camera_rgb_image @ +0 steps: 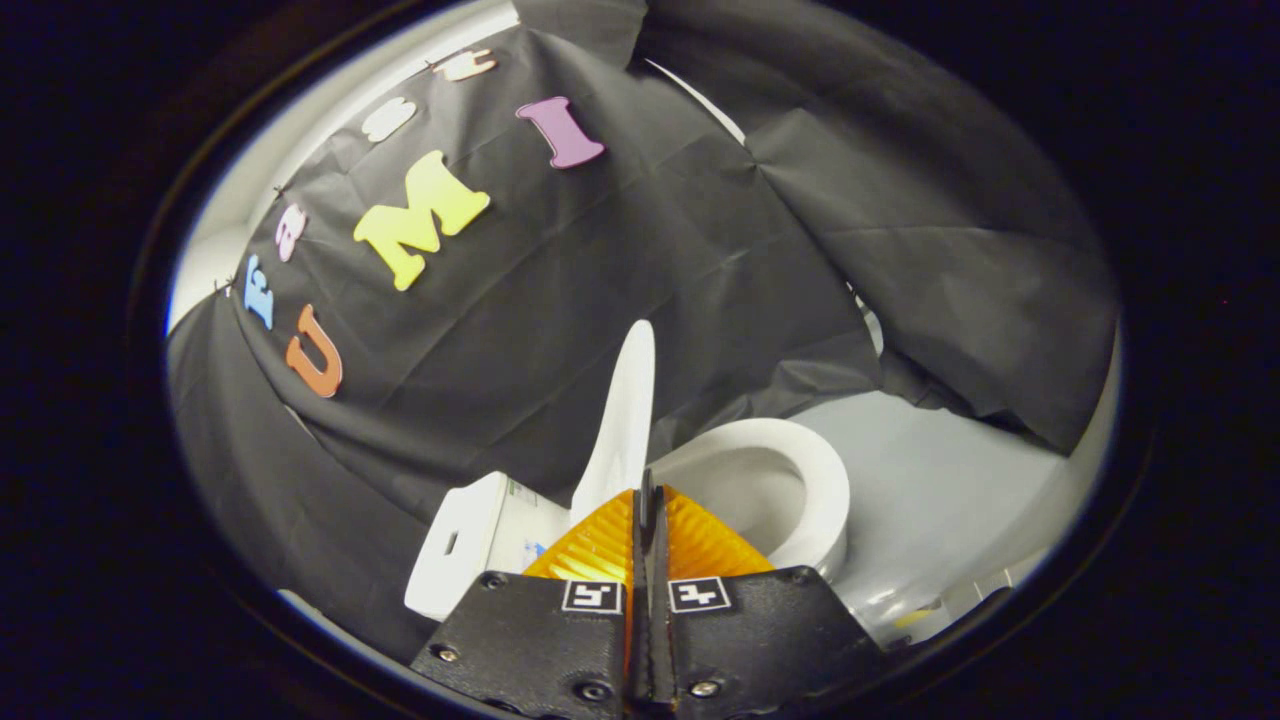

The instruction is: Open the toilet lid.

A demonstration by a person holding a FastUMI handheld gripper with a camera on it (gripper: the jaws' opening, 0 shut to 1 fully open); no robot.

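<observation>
— One big thing fills most of what lies beyond the jaws: the black cloth wall (620,300), creased, draped in folds down behind the toilet.

— And below it?

— Pale grey floor (930,480), bare, spreading away to the right of the jaws, past the bowl. That is the open room. To the left the cloth comes in close behind the tank.

— Where is the toilet?

— Just ahead of the jaws. Its tank (470,545) sits ahead and left of them, white, with a small dark slot in its face. The seat ring (815,480) lies ahead and right, an open white oval with the bowl's hollow showing inside it.

— The toilet lid?

— The toilet lid (628,420) is raised, seen edge-on as a slim white blade. Its long axis runs from the hinge end, close by the fingertips, up and away from them, tipped slightly right, with the rounded free end pointing up against the cloth. It rises directly beyond the fingertips, between tank and seat ring, clear of the ring.

— Touching?

— Cannot tell; the tips overlap its base.

— And the gripper (647,490)?

— Jaws narrow, fingers drawn together with only a thin slit between, nothing seen held in them.
</observation>
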